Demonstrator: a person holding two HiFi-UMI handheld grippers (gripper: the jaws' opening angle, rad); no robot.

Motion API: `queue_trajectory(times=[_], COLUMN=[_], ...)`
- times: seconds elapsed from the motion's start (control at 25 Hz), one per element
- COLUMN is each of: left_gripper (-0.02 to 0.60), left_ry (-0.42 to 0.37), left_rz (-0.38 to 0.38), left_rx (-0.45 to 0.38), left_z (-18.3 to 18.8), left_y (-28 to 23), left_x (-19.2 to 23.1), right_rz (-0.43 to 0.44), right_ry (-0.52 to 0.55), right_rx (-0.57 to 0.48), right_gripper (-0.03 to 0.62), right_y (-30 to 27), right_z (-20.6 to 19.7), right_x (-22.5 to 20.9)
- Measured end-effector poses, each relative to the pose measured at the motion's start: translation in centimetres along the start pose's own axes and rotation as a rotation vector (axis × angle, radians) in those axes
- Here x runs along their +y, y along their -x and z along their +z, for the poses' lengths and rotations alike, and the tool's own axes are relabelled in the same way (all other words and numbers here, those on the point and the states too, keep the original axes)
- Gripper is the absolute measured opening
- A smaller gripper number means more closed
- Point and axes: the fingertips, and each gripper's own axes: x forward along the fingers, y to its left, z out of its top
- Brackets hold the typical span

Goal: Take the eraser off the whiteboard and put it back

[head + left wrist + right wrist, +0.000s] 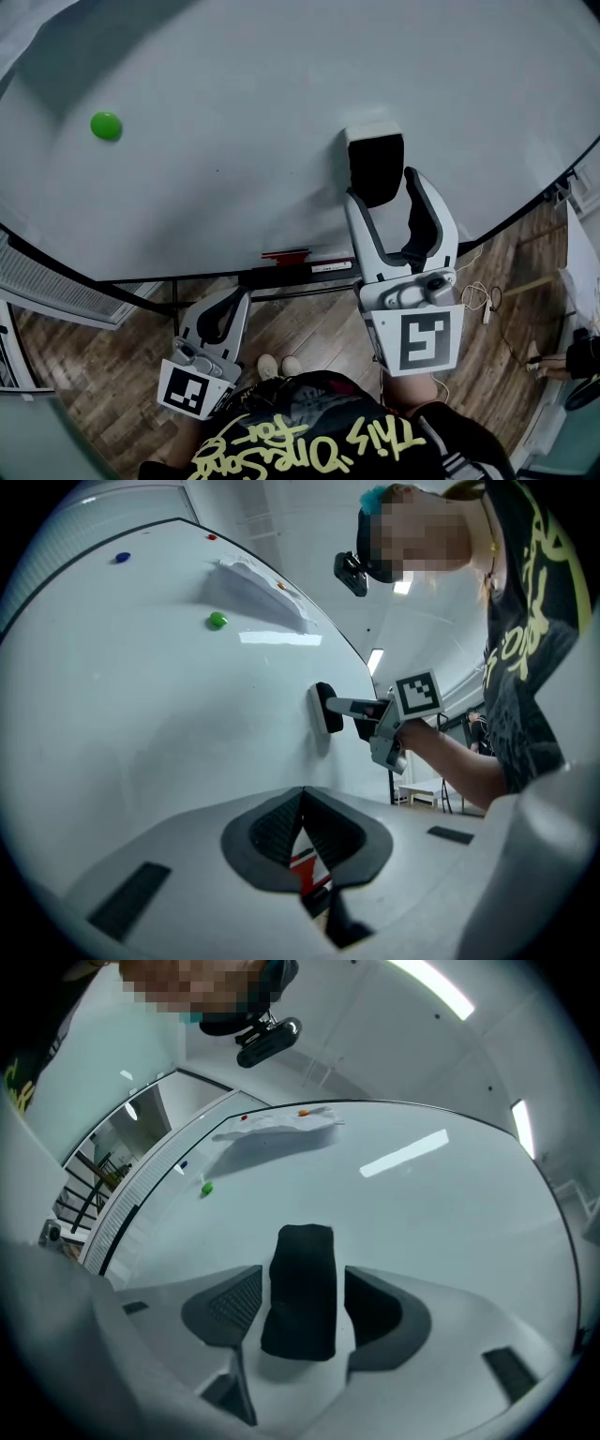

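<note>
Whiteboard (234,94) ahead: my right tongs (302,1309) gape either side of the eraser (302,1274); left tongs (302,829) sit together.

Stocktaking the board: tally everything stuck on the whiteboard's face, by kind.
eraser: 1
round magnets: 4 (green, blue, red, orange)
paper sheet: 1
Total: 6

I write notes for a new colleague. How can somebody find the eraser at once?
Look at the big whiteboard that fills the head view. The eraser sits on it right of the middle, between the open jaws of the right gripper. It is a black block, far larger than the small round green magnet.
</note>
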Motion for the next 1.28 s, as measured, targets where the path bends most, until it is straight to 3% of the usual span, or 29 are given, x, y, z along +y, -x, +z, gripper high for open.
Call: queue_trajectory(times=[0.4,0.64,0.84,1.28], left_gripper=[0.008,0.008,0.008,0.008], left_ry=[0.002,0.000,-0.004,-0.007], left_rz=[0.018,0.029,0.041,0.064], left_rx=[-0.004,0.000,0.002,0.007], left_z=[0.2,0.1,0.2,0.1], left_y=[0.5,0.7,0.9,1.2], left_x=[0.3,0.4,0.6,1.0], right_rz=[-0.035,-0.044,-0.018,-0.047], right_ry=[0.074,0.061,0.101,0.064], right_rx=[0.008,0.015,0.029,0.007], right_gripper=[0.267,0.268,0.268,0.268], right_y=[-1.3,-2.1,-2.2,-2.7], right_z=[-0.2,-0.7,-1.1,-0.8], right_x=[0.2,-0.1,0.0,-0.1])
